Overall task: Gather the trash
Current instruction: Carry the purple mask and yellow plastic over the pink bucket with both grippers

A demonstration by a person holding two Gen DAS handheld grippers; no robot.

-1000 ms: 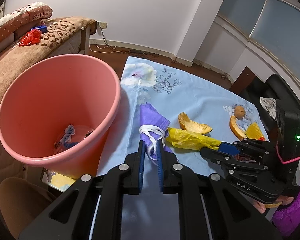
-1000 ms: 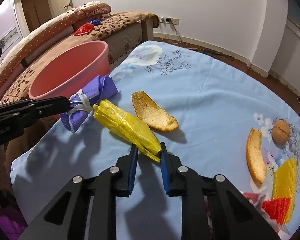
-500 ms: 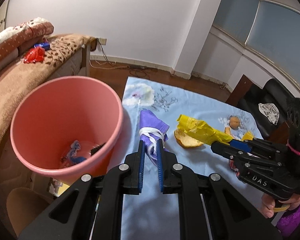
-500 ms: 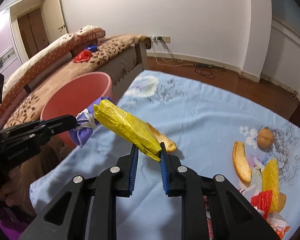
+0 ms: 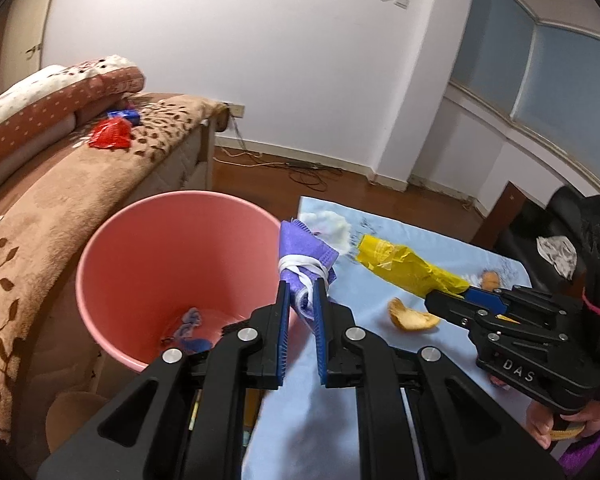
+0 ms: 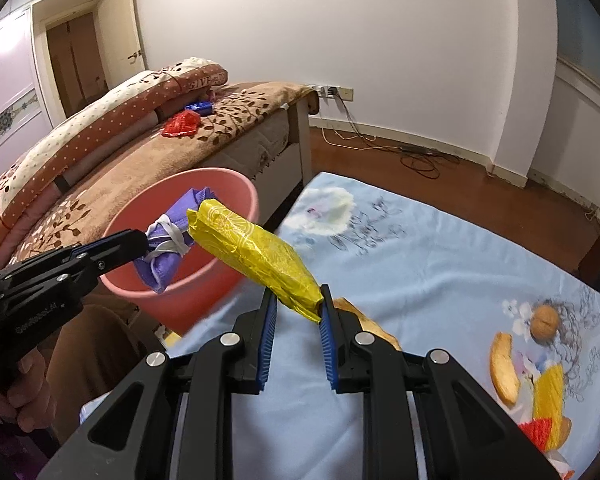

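My left gripper (image 5: pixel 300 296) is shut on a purple cloth bundle (image 5: pixel 306 252) tied with a white band, held in the air at the right rim of the pink bin (image 5: pixel 140 264). My right gripper (image 6: pixel 296 300) is shut on a crinkled yellow wrapper (image 6: pixel 252 248), lifted above the blue tablecloth (image 6: pixel 440 264). In the right wrist view the purple bundle (image 6: pixel 168 244) hangs over the pink bin (image 6: pixel 224 184), just left of the wrapper. The left wrist view shows the right gripper (image 5: pixel 448 296) with the yellow wrapper (image 5: pixel 404 264) to the right.
Orange peels (image 6: pixel 502 368), a walnut (image 6: pixel 544 320) and bright wrappers (image 6: pixel 548 400) lie at the cloth's right side; another peel (image 5: pixel 412 316) lies mid-table. The bin holds a few scraps (image 5: pixel 188 324). A brown-covered bed (image 6: pixel 140 148) with red (image 6: pixel 182 124) and blue items stands behind.
Both grippers have risen off the table with their loads. The purple bundle now stands at the bin's rim and the yellow wrapper hangs clear above the peel it lay beside.
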